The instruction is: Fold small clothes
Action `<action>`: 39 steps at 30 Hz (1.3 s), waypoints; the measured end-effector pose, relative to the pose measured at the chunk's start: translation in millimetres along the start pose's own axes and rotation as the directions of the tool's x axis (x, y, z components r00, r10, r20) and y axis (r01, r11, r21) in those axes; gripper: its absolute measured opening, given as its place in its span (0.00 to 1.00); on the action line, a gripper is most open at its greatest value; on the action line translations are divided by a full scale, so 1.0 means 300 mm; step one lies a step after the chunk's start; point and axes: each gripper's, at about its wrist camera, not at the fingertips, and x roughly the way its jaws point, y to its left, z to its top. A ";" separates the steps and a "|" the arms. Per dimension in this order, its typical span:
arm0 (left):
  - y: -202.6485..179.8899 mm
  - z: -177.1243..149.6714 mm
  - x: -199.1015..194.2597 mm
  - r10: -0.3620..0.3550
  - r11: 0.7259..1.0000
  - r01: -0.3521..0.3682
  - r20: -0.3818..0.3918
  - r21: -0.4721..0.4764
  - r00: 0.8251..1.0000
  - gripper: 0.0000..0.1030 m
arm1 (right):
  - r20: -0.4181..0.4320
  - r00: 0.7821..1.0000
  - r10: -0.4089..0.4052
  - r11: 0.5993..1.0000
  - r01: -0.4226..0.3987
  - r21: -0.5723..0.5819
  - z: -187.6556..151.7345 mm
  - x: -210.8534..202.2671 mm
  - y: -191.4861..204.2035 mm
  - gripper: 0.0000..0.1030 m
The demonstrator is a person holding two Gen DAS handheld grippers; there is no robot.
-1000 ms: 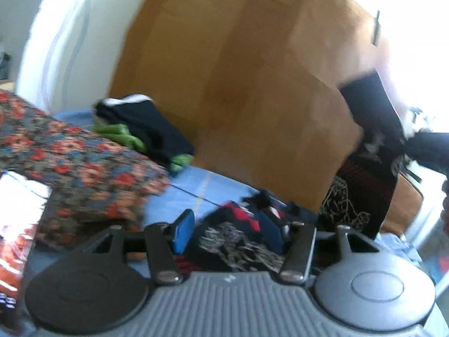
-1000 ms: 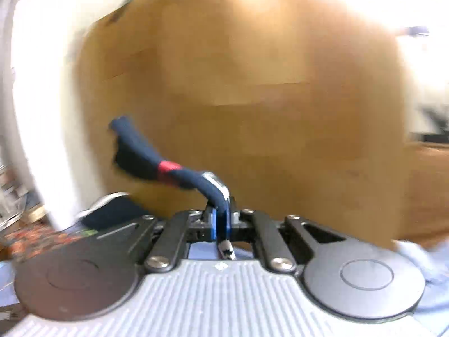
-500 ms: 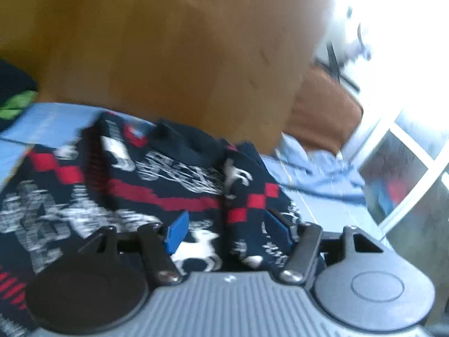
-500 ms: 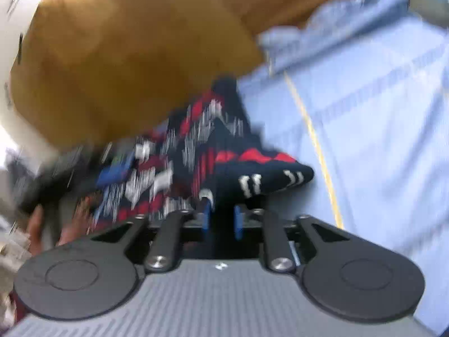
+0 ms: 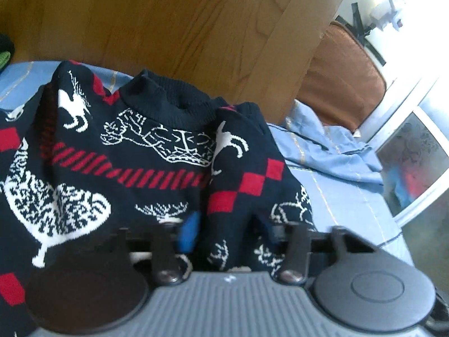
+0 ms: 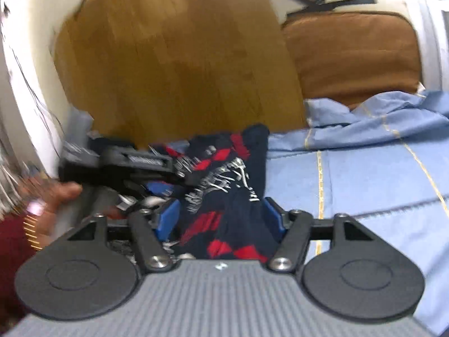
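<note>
Sweater: a small navy sweater (image 5: 146,151) with red blocks and white animal figures is lying on the blue sheet (image 5: 345,196), its collar toward the wooden headboard (image 5: 174,28), one sleeve folded in over the body.

Left gripper: the left gripper (image 5: 227,233) is sitting low over the sweater's near edge, just right of the folded sleeve; its jaws are spread, with cloth lying between them but not pinched.

Right gripper: the right gripper (image 6: 221,216) is hovering at the sweater's sheet-side edge, fingers parted wide around a bunched ridge of knit, nothing clamped.

Step in hand: probably regrasping for the next fold. Doing it well likely means closing on a single edge layer, not the whole bunch, and taking matching points either side of the collar so the fold lands square.

Left view only: it is showing the collar, the pattern and the folded sleeve plainly.

Right view only: it is showing the other gripper from outside, the person's hand (image 6: 53,205) holding it, and the brown cushion (image 6: 353,56) beside the headboard; motion blur is softening the detail.
</note>
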 end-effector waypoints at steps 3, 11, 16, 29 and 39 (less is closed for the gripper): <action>0.011 0.034 0.003 0.012 1.000 -0.012 -0.007 -0.010 1.000 0.12 | -0.036 0.999 -0.027 0.999 0.027 0.018 0.010 0.018 -0.004 0.10; -0.018 0.145 -0.004 0.018 0.999 -0.020 0.061 0.038 0.998 0.14 | -0.158 0.911 0.380 0.924 -0.366 0.111 -0.108 -0.276 0.106 0.15; -0.032 0.101 -0.018 0.061 0.995 -0.066 0.064 0.073 0.996 0.39 | -0.214 0.921 0.326 0.943 -0.333 0.002 -0.188 -0.336 0.138 0.16; 0.354 -0.067 -0.617 0.244 0.969 -0.240 0.300 -0.051 0.922 0.54 | -0.232 0.948 0.217 0.961 -0.249 -0.120 -0.159 -0.137 0.098 0.32; 0.534 -0.335 -0.859 0.333 0.940 -0.292 0.294 -0.174 0.896 0.55 | -0.195 0.894 0.403 0.883 -0.436 -0.174 0.098 -0.145 0.256 0.34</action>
